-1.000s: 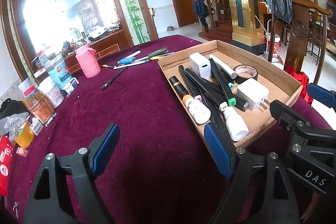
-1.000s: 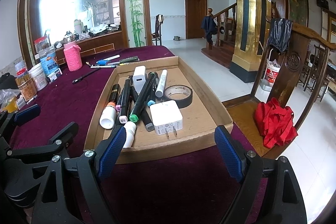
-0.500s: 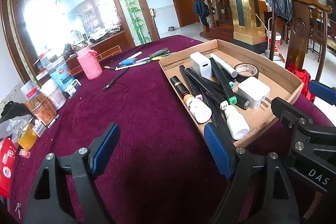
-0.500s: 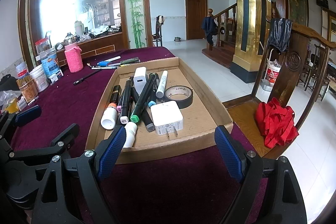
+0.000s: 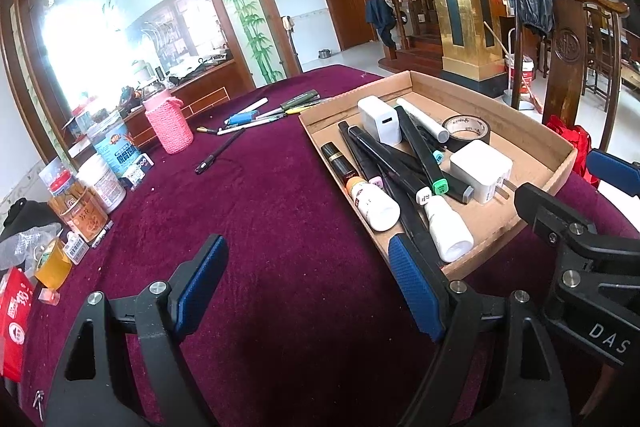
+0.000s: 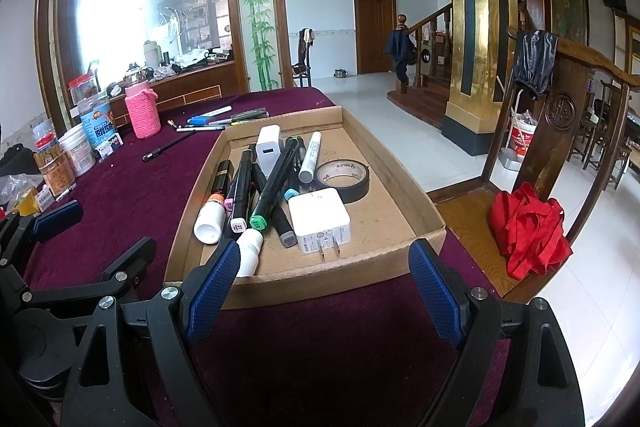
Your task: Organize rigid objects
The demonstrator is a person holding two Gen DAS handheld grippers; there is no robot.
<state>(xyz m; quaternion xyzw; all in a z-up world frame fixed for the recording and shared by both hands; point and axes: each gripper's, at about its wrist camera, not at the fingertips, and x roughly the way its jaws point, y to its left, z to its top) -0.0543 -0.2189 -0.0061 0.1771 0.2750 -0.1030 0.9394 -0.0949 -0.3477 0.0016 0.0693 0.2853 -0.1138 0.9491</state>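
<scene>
A shallow cardboard tray (image 6: 416, 187) (image 5: 532, 139) lies on the maroon tablecloth. It holds several black markers (image 6: 276, 179) (image 5: 420, 147), two white chargers (image 6: 320, 219) (image 5: 480, 167), white bottles (image 6: 210, 221) (image 5: 448, 231) and a roll of black tape (image 6: 344, 175) (image 5: 466, 131). Loose pens (image 5: 260, 115) (image 6: 216, 119) and one black pen (image 5: 220, 151) lie on the cloth beyond the tray. My left gripper (image 5: 308, 283) stands open over bare cloth, left of the tray. My right gripper (image 6: 324, 283) stands open just before the tray's near wall. Nothing is between either pair of fingers.
A pink knitted bottle (image 5: 168, 125), jars and cans (image 5: 108, 175) line the table's left edge. A red packet (image 5: 14, 311) lies near left. A wooden chair with a red bag (image 6: 528, 223) stands right of the table. The other gripper (image 5: 580, 251) shows at the right.
</scene>
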